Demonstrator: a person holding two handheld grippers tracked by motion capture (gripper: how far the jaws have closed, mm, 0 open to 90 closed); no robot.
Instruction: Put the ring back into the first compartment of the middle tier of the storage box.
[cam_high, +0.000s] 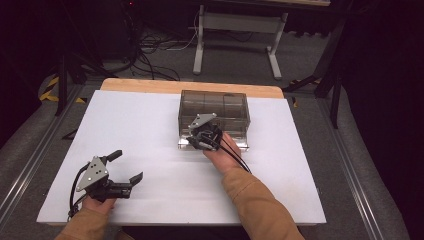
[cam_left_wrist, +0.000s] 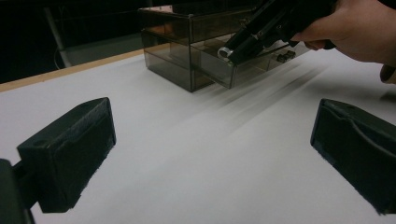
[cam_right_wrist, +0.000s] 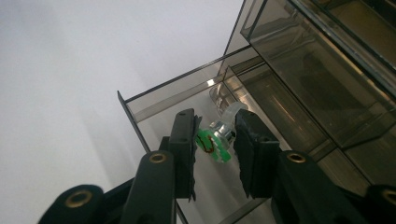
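A smoky see-through drawer box (cam_high: 214, 107) stands on the white table top (cam_high: 150, 130), right of the middle. Its bottom drawer (cam_right_wrist: 140, 105) is pulled out toward me. My right gripper (cam_right_wrist: 215, 115) reaches down into that drawer, shut on a small green and silver part (cam_right_wrist: 212, 145) held between the pads. From above, the right gripper (cam_high: 198, 141) sits at the drawer's front. My left gripper (cam_high: 126, 166) rests at the near left of the table, open, with bare table between its jaws. In the left gripper view the box (cam_left_wrist: 187, 46) lies ahead, with a hand (cam_left_wrist: 355, 32) beside it.
A wooden strip (cam_high: 190, 86) edges the table's far side. Beyond it stand a white desk frame (cam_high: 200, 50) and a tangle of cables (cam_high: 150, 55) on the floor. Metal rails (cam_high: 30, 160) run along both sides of the table.
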